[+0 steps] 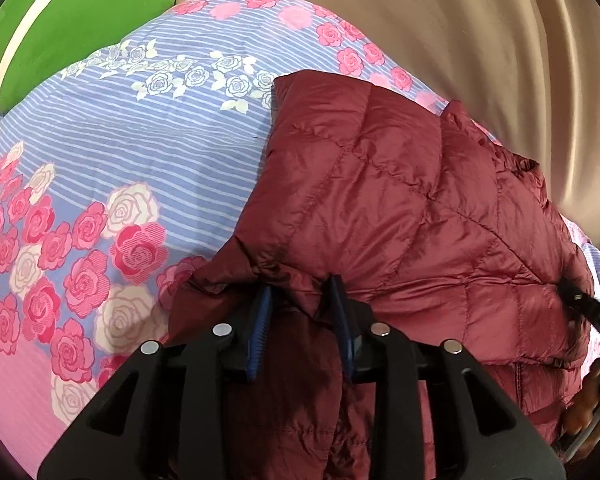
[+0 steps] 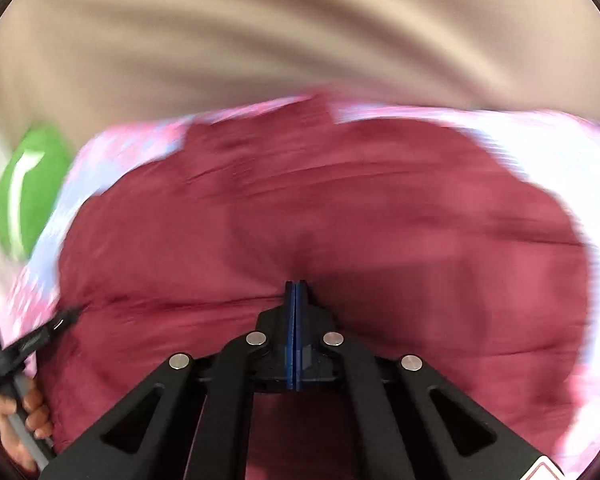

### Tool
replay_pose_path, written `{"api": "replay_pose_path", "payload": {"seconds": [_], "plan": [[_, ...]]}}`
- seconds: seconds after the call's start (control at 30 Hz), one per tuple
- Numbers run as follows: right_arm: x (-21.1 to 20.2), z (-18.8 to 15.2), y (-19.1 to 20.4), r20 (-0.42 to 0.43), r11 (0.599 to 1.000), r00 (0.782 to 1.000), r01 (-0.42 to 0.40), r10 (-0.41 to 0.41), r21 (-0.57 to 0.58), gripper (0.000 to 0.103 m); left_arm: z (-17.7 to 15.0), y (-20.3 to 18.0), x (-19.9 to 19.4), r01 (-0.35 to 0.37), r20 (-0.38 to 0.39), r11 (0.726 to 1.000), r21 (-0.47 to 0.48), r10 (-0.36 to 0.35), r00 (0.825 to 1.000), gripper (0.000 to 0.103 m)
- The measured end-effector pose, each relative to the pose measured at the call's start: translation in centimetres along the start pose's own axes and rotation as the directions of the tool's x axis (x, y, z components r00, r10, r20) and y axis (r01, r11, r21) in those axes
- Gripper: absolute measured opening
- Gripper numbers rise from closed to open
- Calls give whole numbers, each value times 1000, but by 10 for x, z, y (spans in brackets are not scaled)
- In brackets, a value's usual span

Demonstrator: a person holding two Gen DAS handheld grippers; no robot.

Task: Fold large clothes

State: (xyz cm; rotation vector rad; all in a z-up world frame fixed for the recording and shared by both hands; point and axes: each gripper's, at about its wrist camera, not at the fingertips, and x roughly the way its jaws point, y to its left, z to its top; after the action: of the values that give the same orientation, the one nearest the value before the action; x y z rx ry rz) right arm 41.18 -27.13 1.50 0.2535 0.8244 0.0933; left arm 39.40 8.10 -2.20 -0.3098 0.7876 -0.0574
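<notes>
Left wrist view: left hand-held gripper (image 1: 300, 304) clamps maroon quilted jacket (image 1: 400, 200) fabric on floral bedsheet (image 1: 140, 140); right hand-held gripper (image 2: 296, 296) fingers pressed together, pinching the jacket.

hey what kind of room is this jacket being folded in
Probably a bedroom: the maroon quilted jacket lies on a rose-print bedsheet, with beige curtains behind and a green pillow at the far corner.

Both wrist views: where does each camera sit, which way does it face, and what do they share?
Left wrist: on the left tool, facing along its fingers over the jacket and bedspread; the right tool shows at the edge.
Right wrist: on the right tool, blurred, facing the jacket; the left hand shows.
Shared: jacket, bedspread, green pillow.
</notes>
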Motion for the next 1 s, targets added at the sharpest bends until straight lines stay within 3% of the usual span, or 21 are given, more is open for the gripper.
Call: {"api": "replay_pose_path", "payload": {"seconds": [0.07,0.13,0.17,0.2,0.27,0.3,0.37,0.43,0.5,0.57,0.67,0.73,0.8,0.83,1.0], "plan": [[-14,2,-36,22,996,998,57,-59,74,0,0,0,0,1,-1,1000,2,-1,1000,30],[-35,2,-61,43,984,991,118,-125,134,7,1,0,1,1,0,1000,1,-1,1000,30],[-46,0,-67,64,982,990,118,-128,148,18,1,0,1,0,0,1000,0,0,1000,29],[-58,-5,-71,85,979,987,122,-137,160,40,1,-1,1,0,0,1000,-1,0,1000,29],[-65,-14,-75,89,981,990,95,-112,170,66,1,-1,1,0,0,1000,-1,0,1000,29],[-62,-19,-76,68,982,993,81,-93,169,67,1,-1,1,0,0,1000,-1,0,1000,29],[-48,-26,-74,13,985,997,78,-80,153,66,1,-1,0,2,0,1000,-2,-2,1000,29],[-35,-31,-62,-19,987,991,131,-130,96,47,1,0,0,5,2,1000,-9,-5,1000,29],[-41,-29,-54,0,983,985,170,-170,65,12,1,1,0,11,3,1000,-17,-11,1000,28],[-62,-22,-52,67,988,989,122,-128,91,2,1,2,0,13,4,1000,-20,-12,1000,28],[-87,-14,-54,166,989,979,105,-121,102,1,0,1,0,7,4,1000,-15,-7,1000,30],[-67,-16,-62,99,984,982,151,-161,95,1,0,1,0,3,3,1000,-10,-3,1000,30],[-25,-28,-74,-53,974,976,213,-209,82,0,0,1,1,3,3,1000,-10,-3,1000,30],[-17,-32,-77,-76,972,973,222,-216,80,0,0,2,1,6,3,1000,-12,-6,1000,30],[-60,-29,-63,8,966,974,222,-225,136,1,0,2,3,2,3,1000,-9,-2,1000,29]]}}
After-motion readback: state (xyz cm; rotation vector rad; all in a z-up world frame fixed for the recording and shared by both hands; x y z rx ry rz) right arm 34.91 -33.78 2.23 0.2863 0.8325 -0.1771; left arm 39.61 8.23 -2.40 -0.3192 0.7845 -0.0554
